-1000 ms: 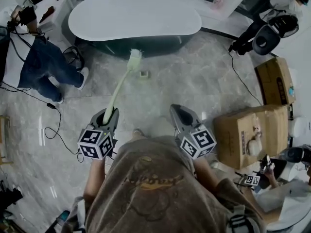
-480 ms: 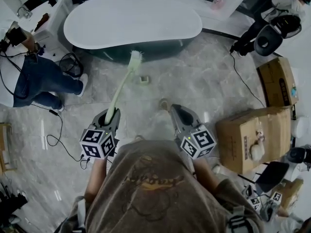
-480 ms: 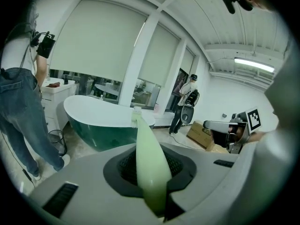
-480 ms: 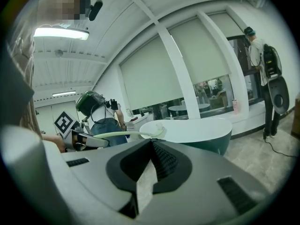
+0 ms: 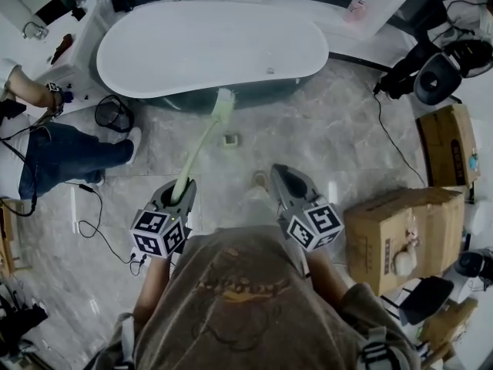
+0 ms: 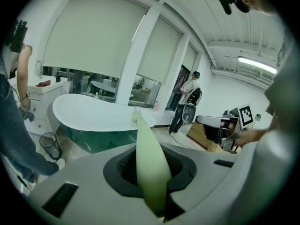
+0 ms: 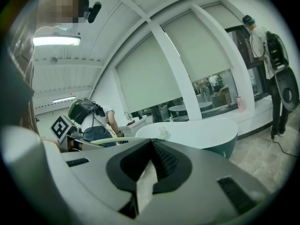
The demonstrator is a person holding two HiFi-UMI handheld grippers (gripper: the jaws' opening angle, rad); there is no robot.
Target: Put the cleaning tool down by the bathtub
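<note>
My left gripper point(image 5: 179, 193) is shut on the pale green handle of the cleaning tool point(image 5: 196, 149), a long brush. Its white bristle head point(image 5: 224, 105) hangs above the floor right by the near rim of the white, dark-sided bathtub point(image 5: 216, 45). In the left gripper view the handle point(image 6: 150, 163) runs out between the pads toward the bathtub point(image 6: 93, 114). My right gripper point(image 5: 279, 174) is level with the left one, shut with nothing in it. In its own view the right gripper point(image 7: 152, 144) faces the bathtub point(image 7: 201, 130).
Cardboard boxes point(image 5: 393, 214) stand on the marble floor at the right. A person in jeans point(image 5: 62, 149) crouches at the left beside a wire basket point(image 5: 112, 114) and a cable point(image 5: 92, 214). A small object point(image 5: 230, 139) lies near the tub. Black equipment point(image 5: 439, 72) sits at the far right.
Both grippers and the brush have moved forward toward the bathtub. The bristle head now hangs by the tub's near rim. The grip on the handle is unchanged.
</note>
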